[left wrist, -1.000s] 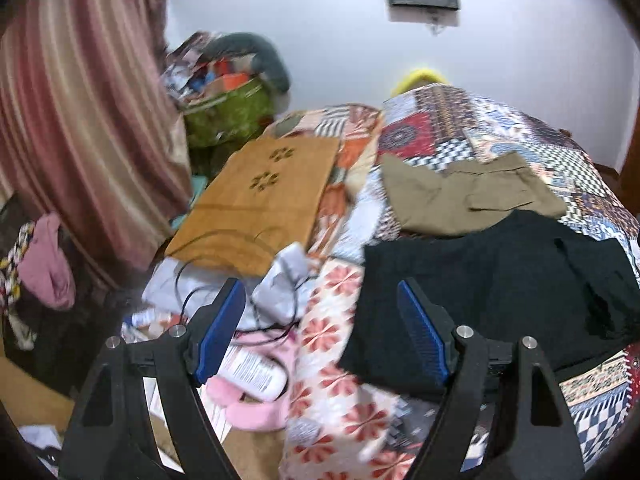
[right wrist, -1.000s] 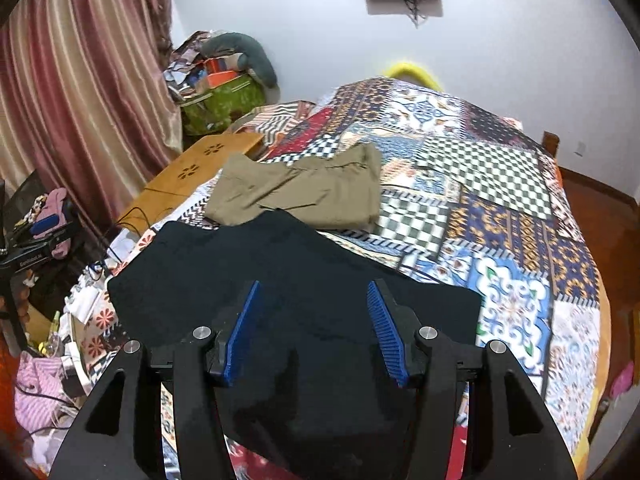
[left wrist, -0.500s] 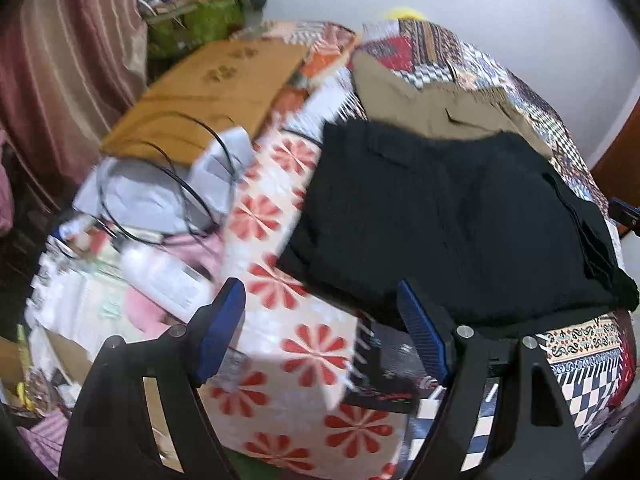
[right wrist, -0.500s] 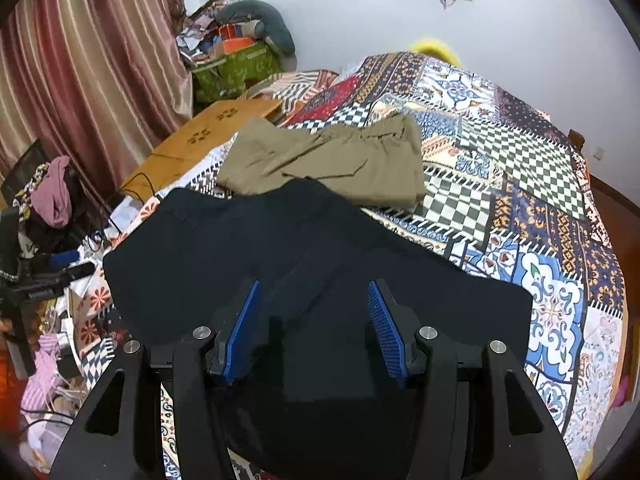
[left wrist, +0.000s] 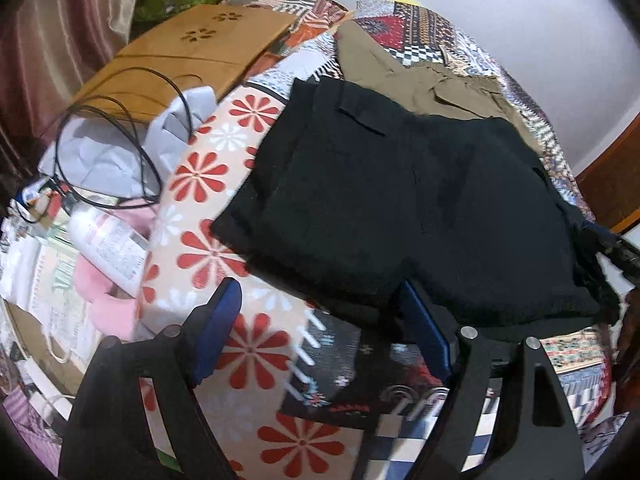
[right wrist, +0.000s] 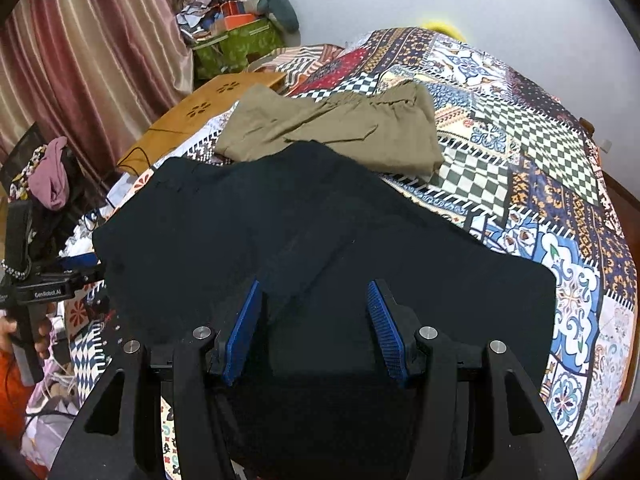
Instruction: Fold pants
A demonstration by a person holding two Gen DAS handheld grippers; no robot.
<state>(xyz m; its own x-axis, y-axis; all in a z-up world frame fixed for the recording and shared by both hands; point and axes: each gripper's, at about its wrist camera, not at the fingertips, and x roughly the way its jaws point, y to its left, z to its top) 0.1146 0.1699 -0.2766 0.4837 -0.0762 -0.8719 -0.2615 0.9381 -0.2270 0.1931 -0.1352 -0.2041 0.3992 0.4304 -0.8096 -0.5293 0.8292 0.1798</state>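
A pair of black pants [left wrist: 400, 200] lies flat and partly folded on the patchwork bedspread [right wrist: 520, 140]. Behind it rests a folded olive pair [right wrist: 340, 128], also seen in the left wrist view [left wrist: 440, 80]. My left gripper [left wrist: 316, 296] hovers over the bed's near left edge, its jaws opening, with only the bedspread below them; the black pants' near hem lies just past its right finger. My right gripper [right wrist: 314, 292] stands open above the black pants [right wrist: 280, 232], the cloth lying loose beneath its blue pads [right wrist: 240, 332].
Left of the bed are a wooden lap table [left wrist: 192, 48], a looped black cable [left wrist: 120, 120], a white bottle [left wrist: 108, 240] and pink cloth. A striped curtain [right wrist: 80, 60] and a green box [right wrist: 236, 44] stand at the back left. A hand [right wrist: 40, 340] holds the left gripper.
My left gripper has dropped and tipped downward, closing in on the black pants' near left hem. My right gripper has sunk a little closer over the pants. The pants lie unmoved.
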